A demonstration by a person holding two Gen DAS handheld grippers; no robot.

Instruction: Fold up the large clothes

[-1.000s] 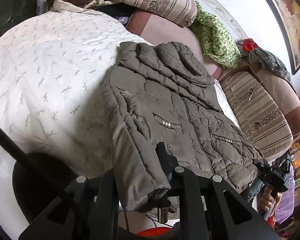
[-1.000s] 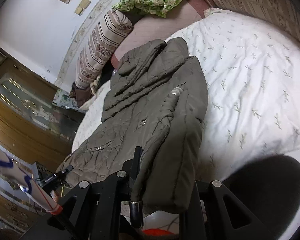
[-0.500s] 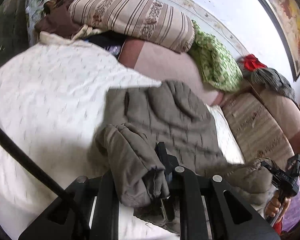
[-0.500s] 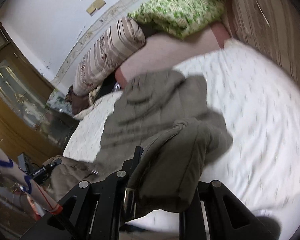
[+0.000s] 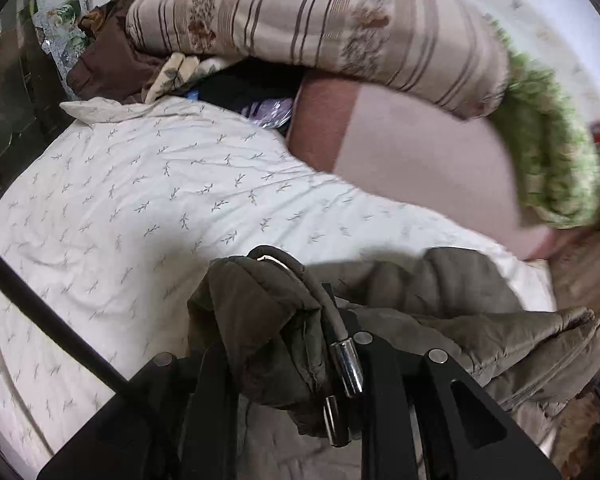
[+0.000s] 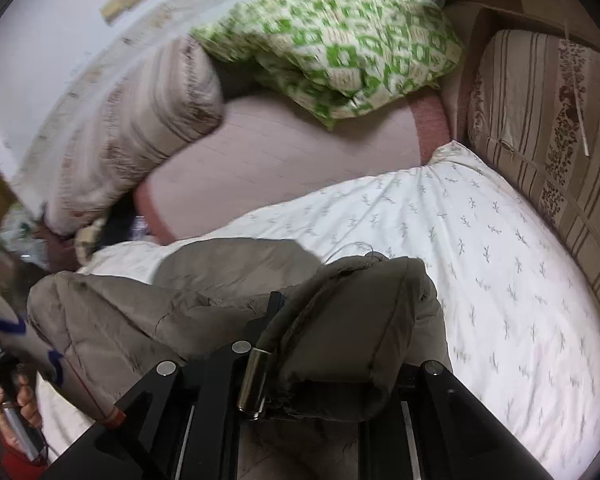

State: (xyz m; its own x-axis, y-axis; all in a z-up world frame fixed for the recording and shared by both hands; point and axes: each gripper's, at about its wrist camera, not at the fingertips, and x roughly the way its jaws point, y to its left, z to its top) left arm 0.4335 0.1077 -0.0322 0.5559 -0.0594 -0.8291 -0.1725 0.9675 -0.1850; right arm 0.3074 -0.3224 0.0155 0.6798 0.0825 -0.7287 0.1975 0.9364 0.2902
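Note:
An olive-brown quilted jacket (image 5: 452, 304) lies doubled over on a white bed sheet (image 5: 140, 200) with a small twig print. My left gripper (image 5: 288, 364) is shut on the jacket's hem corner, with a drawcord and metal toggle (image 5: 346, 364) hanging beside it. My right gripper (image 6: 320, 364) is shut on the jacket's other hem corner (image 6: 364, 320), with a metal toggle (image 6: 254, 380) at its left. Both hold the hem low over the upper part of the jacket (image 6: 140, 312). The fingertips are hidden in fabric.
Striped bolster pillows (image 5: 320, 28) and a green patterned quilt (image 6: 340, 40) are stacked at the head of the bed on a pink cushion (image 6: 292, 152). A striped cushion (image 6: 548, 120) lines the right side. Dark clothes (image 5: 112, 64) lie at the far left corner.
Both grippers have carried the jacket's hem forward toward the head of the bed, folding the bottom half over the top. The flat jacket is now doubled over.

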